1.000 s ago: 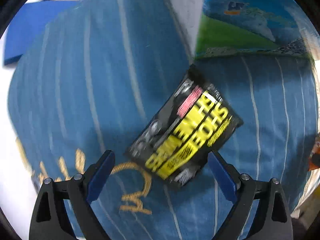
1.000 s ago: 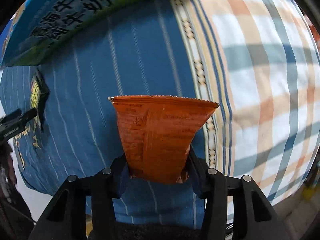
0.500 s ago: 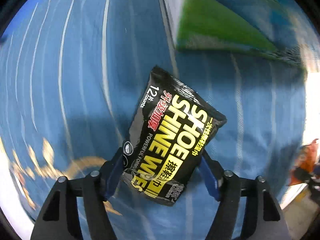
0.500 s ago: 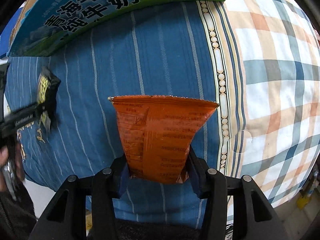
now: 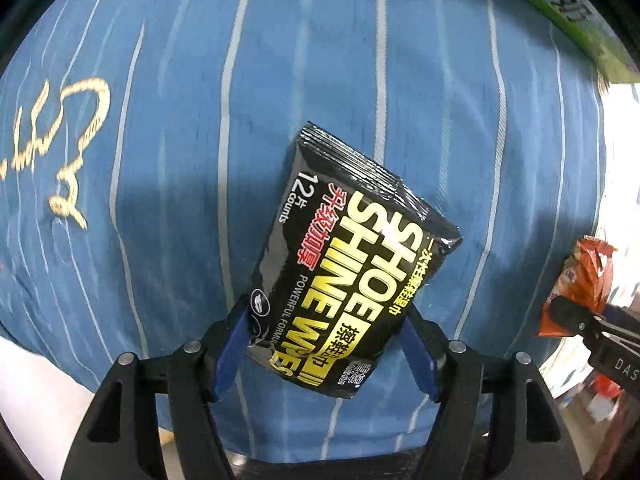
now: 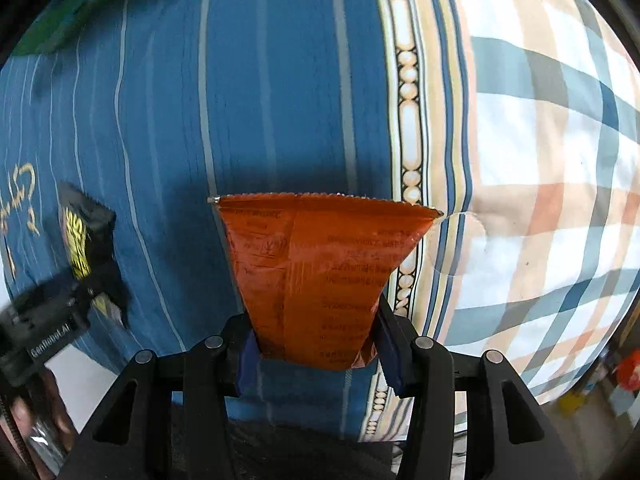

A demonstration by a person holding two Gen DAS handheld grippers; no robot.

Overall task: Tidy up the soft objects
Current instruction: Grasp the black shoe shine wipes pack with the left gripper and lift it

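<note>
Left tool [image 5: 326,336] pinches the black wipes pack [image 5: 348,264] by its bottom end and the right tool [image 6: 314,350] pinches the orange packet [image 6: 320,276] likewise, both over the blue bedding [image 5: 200,120]; probably light, floppy, slick film, so grip low near the seal.

The left gripper [image 5: 326,342] has closed on the wipes pack [image 5: 344,268], which lay loose between its fingers; the milk carton [image 5: 560,4] has slid far right.
</note>
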